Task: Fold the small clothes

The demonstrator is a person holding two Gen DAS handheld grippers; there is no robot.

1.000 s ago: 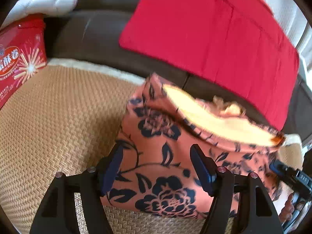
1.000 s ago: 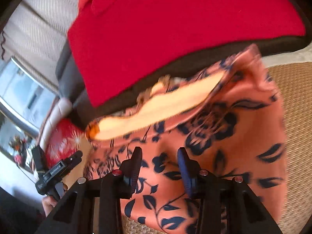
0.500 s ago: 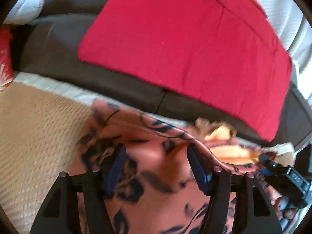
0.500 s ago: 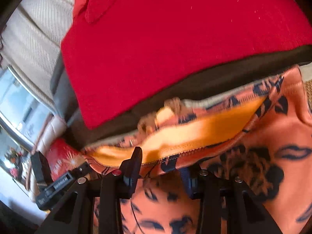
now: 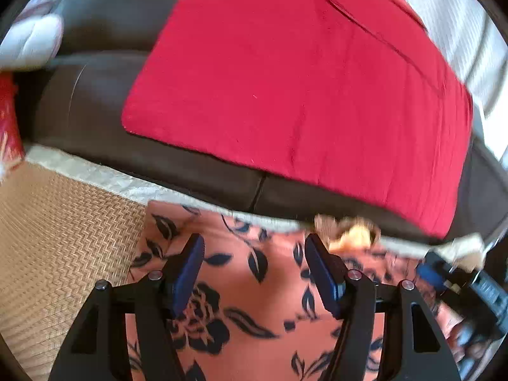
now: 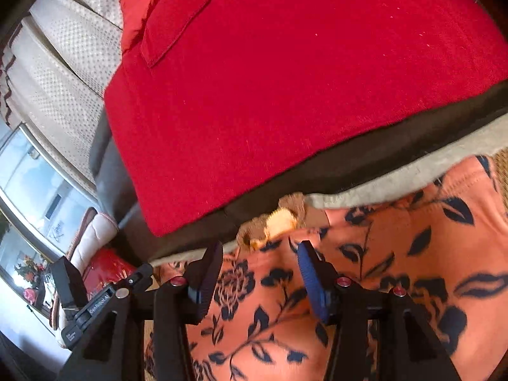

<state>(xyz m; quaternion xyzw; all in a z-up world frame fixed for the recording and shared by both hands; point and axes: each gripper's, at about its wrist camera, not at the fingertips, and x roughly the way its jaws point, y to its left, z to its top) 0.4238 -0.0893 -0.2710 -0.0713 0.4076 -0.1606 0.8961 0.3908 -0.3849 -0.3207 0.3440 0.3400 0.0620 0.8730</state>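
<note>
A small orange garment [image 5: 263, 289] with a dark blue flower print lies flat on a woven tan mat [image 5: 63, 244]; it also shows in the right wrist view [image 6: 397, 270]. A bit of its pale yellow inside [image 5: 355, 235] peeks out at the far edge. My left gripper [image 5: 254, 266] is open, its blue pads just above the cloth with nothing between them. My right gripper [image 6: 260, 273] is open too, over the same garment near the yellow bit [image 6: 282, 219]. The right gripper also shows at the right edge of the left wrist view [image 5: 460, 285].
A dark sofa back [image 5: 95, 95] rises just beyond the mat, with a red cushion [image 5: 301, 79] leaning on it. A red printed box [image 5: 8, 127] and a white cushion [image 5: 28, 41] sit at the far left. A window [image 6: 28, 184] is at the left.
The raised edge of the garment, with its yellow inside showing, has been laid down flat towards the sofa. Both grippers moved forward with it; the right gripper's jaws have opened wider.
</note>
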